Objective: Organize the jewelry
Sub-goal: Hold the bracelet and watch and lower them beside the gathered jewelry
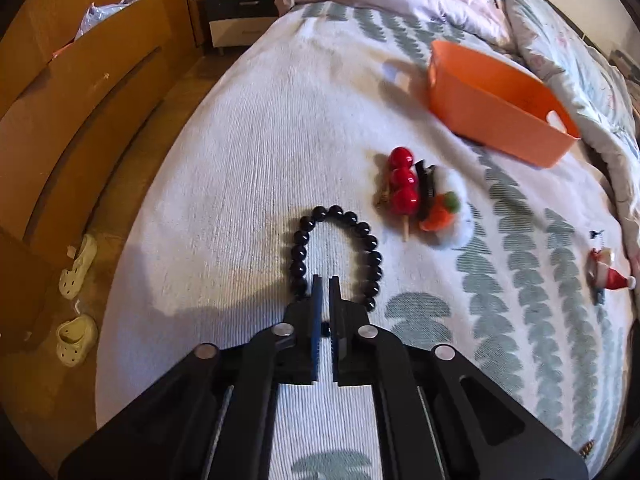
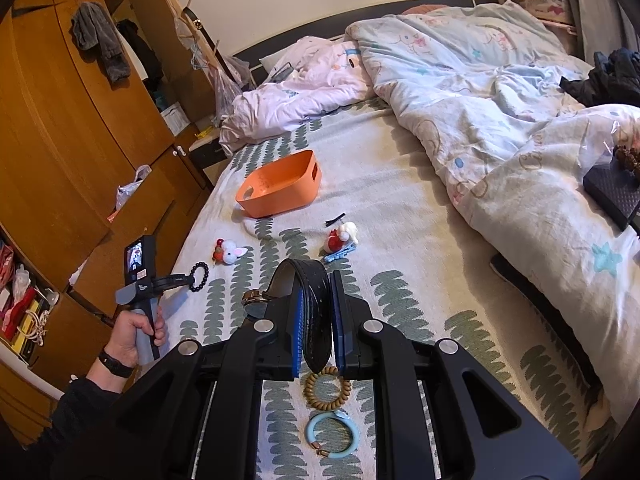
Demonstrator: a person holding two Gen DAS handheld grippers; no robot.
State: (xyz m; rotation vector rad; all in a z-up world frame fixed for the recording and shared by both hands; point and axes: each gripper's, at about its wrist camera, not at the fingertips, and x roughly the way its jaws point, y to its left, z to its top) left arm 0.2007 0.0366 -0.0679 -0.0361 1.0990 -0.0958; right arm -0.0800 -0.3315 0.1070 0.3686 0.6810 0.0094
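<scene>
Left wrist: left tool point(image 1: 325, 280) clamped on glossy black bead bracelet point(image 1: 337, 250); bare bed point(image 1: 240, 184) ahead, edge to its left. Right tool point(image 2: 316, 280) clamped on black leather strap point(image 2: 310, 292); orange bin point(image 2: 280, 188) ahead-left.

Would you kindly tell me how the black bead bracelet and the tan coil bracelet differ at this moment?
The black bead bracelet is made of round glossy black beads; the tan coil bracelet is a ribbed spiral loop.

The black bead bracelet is held in the left gripper, shut on it; the tan coil bracelet lies loose on the bedspread, under the right gripper, touched by neither gripper.

Both are closed loops, still outside the orange basket.
</scene>
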